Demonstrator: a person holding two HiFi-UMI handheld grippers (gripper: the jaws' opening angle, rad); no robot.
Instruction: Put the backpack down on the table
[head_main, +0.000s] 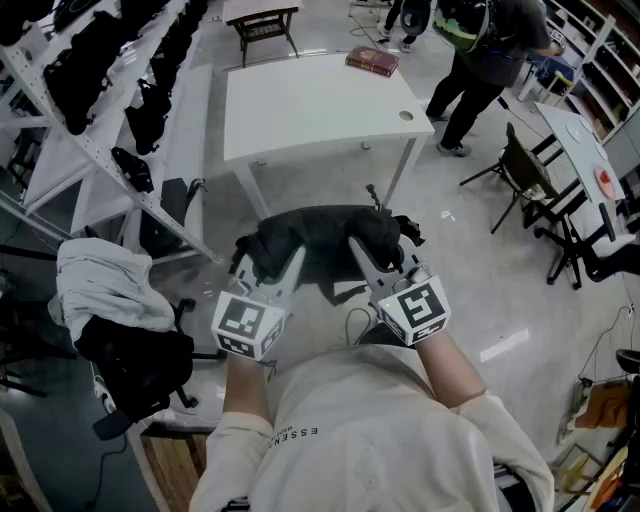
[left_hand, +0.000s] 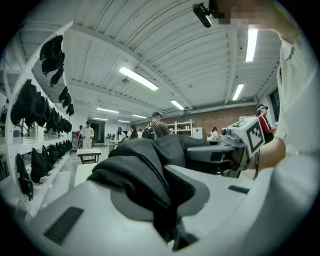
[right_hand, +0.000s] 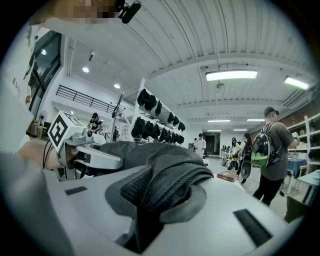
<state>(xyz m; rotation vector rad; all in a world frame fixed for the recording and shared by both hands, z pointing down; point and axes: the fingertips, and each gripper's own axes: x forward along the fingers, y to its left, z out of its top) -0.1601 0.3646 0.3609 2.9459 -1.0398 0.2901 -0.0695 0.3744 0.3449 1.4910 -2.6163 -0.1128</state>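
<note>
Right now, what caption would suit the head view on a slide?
Black backpack gripped by the left claw and the right claw, held up before a white table.

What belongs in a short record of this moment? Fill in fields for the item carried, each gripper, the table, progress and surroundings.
Item carried: black backpack, held up in the air
Left gripper: shut on a fold of the backpack
Right gripper: shut on a mesh strap of the backpack
Table: white, ahead of the person, with a book at its far edge
Progress: backpack not yet on the table
Surroundings: rack of black bags at left; a person beyond the table
</note>
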